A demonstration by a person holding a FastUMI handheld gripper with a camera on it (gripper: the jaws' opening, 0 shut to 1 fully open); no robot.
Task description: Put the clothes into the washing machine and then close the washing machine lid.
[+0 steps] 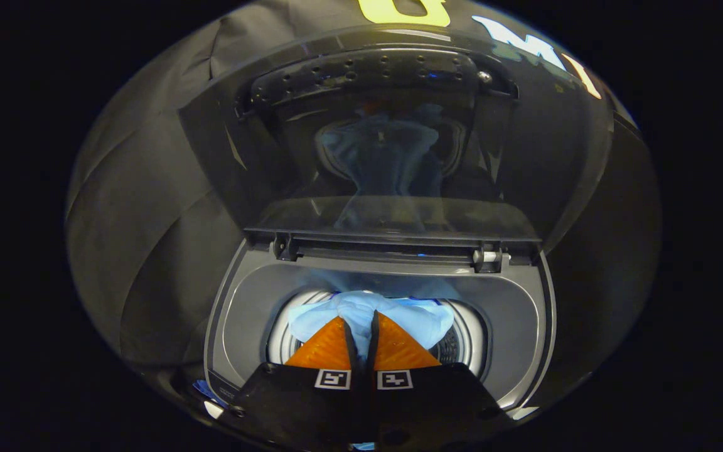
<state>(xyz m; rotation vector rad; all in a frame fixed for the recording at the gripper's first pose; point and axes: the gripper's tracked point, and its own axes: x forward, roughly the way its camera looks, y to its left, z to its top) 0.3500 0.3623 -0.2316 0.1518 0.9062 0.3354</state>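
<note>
Overhead, gripper point(361, 323) pinching cloth point(361, 307), above drum point(462, 345)

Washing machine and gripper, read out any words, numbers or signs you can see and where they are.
Washing machine lid and rim: no text readable.
Patch at its front corner: too blurred to read.
Square markers on the gripper: coded patterns, no words; the fingers are shut on the light blue garment.

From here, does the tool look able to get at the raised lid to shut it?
Probably not yet: the tool is nearly shut on the light blue garment over the drum. Nothing stands between it and the upright lid, so releasing should free it.
</note>
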